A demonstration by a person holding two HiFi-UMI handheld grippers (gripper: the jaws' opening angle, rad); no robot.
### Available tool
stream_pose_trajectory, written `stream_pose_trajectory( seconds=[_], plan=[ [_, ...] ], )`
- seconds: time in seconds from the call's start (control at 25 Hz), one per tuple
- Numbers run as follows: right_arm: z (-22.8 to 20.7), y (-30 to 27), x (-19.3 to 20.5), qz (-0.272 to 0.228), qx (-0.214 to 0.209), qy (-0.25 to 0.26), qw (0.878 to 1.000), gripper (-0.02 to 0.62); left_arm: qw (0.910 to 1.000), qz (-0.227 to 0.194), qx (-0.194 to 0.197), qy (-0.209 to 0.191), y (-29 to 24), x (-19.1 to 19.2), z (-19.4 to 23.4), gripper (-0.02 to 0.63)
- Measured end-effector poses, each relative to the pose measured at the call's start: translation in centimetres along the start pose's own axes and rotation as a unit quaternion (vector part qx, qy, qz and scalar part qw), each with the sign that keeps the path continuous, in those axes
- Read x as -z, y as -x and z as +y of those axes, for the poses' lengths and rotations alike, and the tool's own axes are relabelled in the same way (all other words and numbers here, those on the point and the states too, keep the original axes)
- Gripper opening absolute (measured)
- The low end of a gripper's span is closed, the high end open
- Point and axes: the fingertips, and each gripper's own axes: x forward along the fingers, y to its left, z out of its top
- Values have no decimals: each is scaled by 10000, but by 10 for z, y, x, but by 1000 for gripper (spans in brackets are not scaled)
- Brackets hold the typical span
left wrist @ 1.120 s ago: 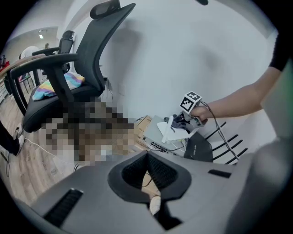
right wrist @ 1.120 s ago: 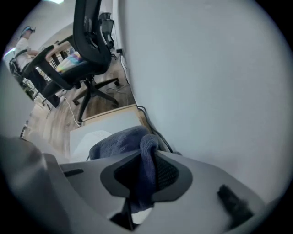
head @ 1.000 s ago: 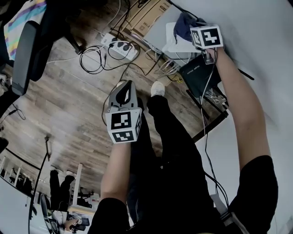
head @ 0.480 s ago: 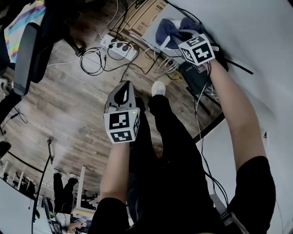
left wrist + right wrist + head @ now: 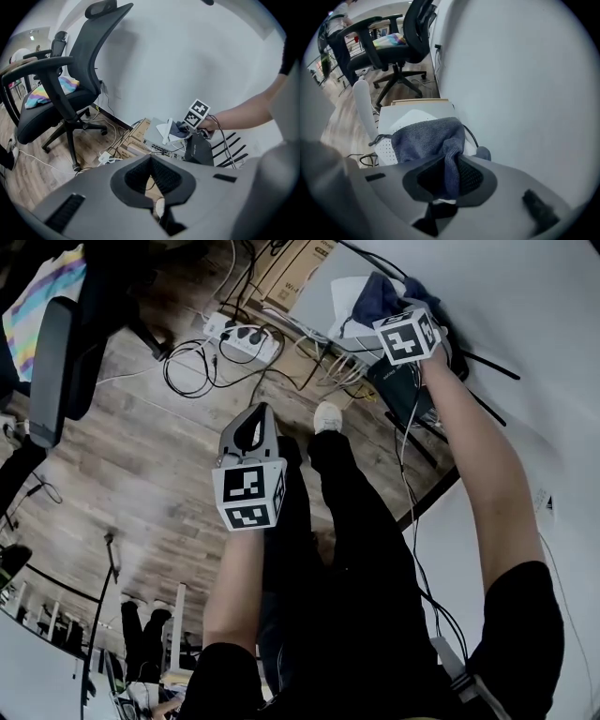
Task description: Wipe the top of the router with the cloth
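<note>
Currently the left gripper is held nearest the person, above the wooden floor and beside the person's dark trouser leg. Its jaws are pressed together with nothing between them; a white shoe shows just beyond them. This gripper is well apart from the equipment at the wall.

Farther out, the right arm is stretched toward the wall, and the right gripper has its jaws clamped on a fold of the blue-grey cloth. The rest of the cloth is draped over the top of the white router, in contact with it. Part of the router's perforated top is exposed to the left of the cloth, and a white antenna stands at that side.

The white router appears to sit on a flat grey network switch. A black device with antennas lies just beside it, under the right forearm. A white power strip with tangled cables lies on the floor near the switch, and cardboard boxes stand against it.

Farthest off, a black office chair stands near the white wall, with a multicoloured fabric on its seat.
</note>
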Motion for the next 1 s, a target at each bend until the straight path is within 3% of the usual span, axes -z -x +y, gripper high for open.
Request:
stream_pose_trajectory(
  seconds=[0.28, 0.56, 1.0],
  plan=[
    [16, 10, 20, 43, -129, -976, 9951, 69, 9998, -19, 175, -119, 0, -11, 0, 3],
    [38, 19, 26, -474, -701, -1897, 9782, 69, 9995, -43, 287, -124, -3, -14, -2, 3],
    [102, 37, -1, -822, -1117, -513, 9890, 69, 9984, 98, 477, -279, -13, -4, -14, 3]
  ],
)
